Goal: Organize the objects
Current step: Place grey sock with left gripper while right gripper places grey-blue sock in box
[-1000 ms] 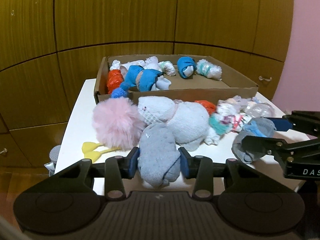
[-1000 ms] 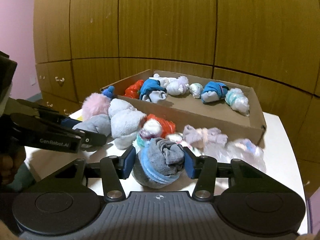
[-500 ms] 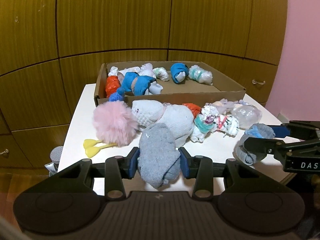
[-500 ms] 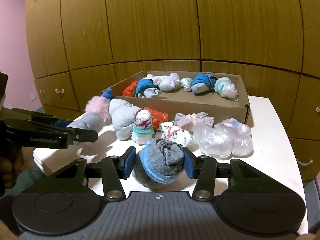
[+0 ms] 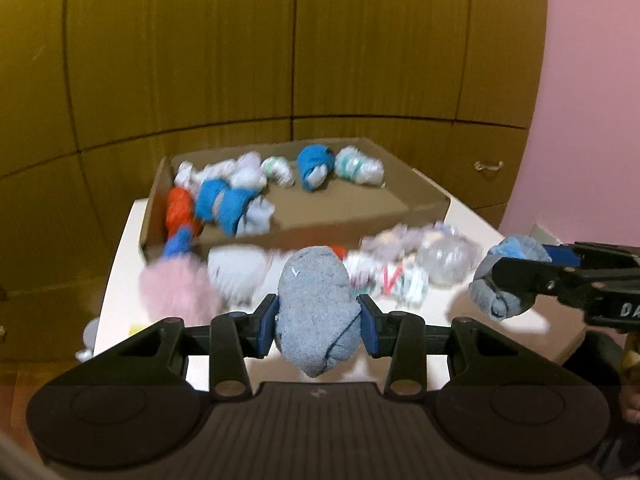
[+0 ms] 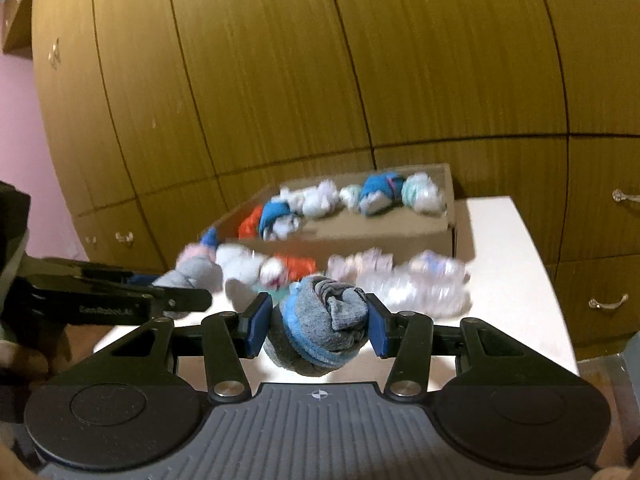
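Observation:
My left gripper [image 5: 318, 318] is shut on a light grey rolled sock [image 5: 316, 304] and holds it above the white table's front edge. My right gripper [image 6: 316, 330] is shut on a dark grey sock ball with a blue band [image 6: 320, 332], also lifted off the table. Each gripper shows in the other's view: the right one [image 5: 516, 280] at the right, the left one [image 6: 188, 284] at the left. A cardboard box [image 5: 424, 204] at the back of the table holds several rolled socks [image 5: 228, 204]. Both views are blurred.
A row of loose sock balls [image 5: 384, 276] and a pink fluffy ball [image 5: 176, 292] lie on the white table [image 6: 504, 240] in front of the box. A clear plastic bag [image 6: 424, 280] lies at the row's right end. Wooden cupboards [image 6: 280, 80] stand behind.
Both grippers have risen and pulled back from the pile, each still holding its sock. The table and box now look lower and farther away.

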The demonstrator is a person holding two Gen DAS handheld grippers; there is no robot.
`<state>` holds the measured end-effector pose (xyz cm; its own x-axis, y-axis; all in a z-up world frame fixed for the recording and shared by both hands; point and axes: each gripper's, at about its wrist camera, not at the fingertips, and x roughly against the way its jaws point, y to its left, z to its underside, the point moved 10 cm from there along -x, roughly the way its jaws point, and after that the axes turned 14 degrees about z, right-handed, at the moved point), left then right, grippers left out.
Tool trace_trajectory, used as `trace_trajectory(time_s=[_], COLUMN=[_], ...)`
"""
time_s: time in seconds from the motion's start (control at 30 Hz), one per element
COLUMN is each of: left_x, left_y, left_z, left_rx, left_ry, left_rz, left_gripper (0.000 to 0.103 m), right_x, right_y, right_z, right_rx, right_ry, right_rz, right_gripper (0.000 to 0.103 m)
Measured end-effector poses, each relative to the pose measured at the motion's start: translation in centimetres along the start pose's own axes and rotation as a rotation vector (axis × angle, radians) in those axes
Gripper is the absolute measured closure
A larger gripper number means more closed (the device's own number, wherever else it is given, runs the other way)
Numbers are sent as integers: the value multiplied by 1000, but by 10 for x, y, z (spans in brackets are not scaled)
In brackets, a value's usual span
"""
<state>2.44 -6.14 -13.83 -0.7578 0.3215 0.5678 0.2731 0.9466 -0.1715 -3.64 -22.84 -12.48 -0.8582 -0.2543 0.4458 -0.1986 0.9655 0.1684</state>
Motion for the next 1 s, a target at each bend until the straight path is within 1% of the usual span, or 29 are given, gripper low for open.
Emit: trace_trajectory(time_s=[0.1,0.23,0.3,0.37,0.43,0.6,0.67,0.83,1.0], left_x=[-11,-35,-49,-62,-79,-110,-117,-132,-141], left_y=[4,11,17,26,39,62,71,82,90], left_z=[-29,-58,-72,-84,-93,-98,-97,-87,-78], left_rx=[-6,-20,-30,-4,8,-20,-31,-35,-86], left_ry=[-8,9,19,28,51,126,146,182,214], left_rz=[11,34,35,48,38,-4,-18,-24,-25], left_gripper=[65,65,65,65,65,65,65,65,64], right_x=[-6,-22,-36,-53,-72,-132,-155,-200,-232], right_y=[-6,-16,-16,-13,-10,6,15,44,53], right_z=[-24,-55,-69,-83,-96,-116,-120,-118,-106], right_rx=[-10,-21,-7,13,17,33,45,154,228], right_ry=[-19,-28,-15,-2,20,120,153,218,286], right_rz=[-5,-10,-20,-32,-43,-84,-80,-78,-47], right_gripper=[47,47,47,47,47,47,47,47,47])
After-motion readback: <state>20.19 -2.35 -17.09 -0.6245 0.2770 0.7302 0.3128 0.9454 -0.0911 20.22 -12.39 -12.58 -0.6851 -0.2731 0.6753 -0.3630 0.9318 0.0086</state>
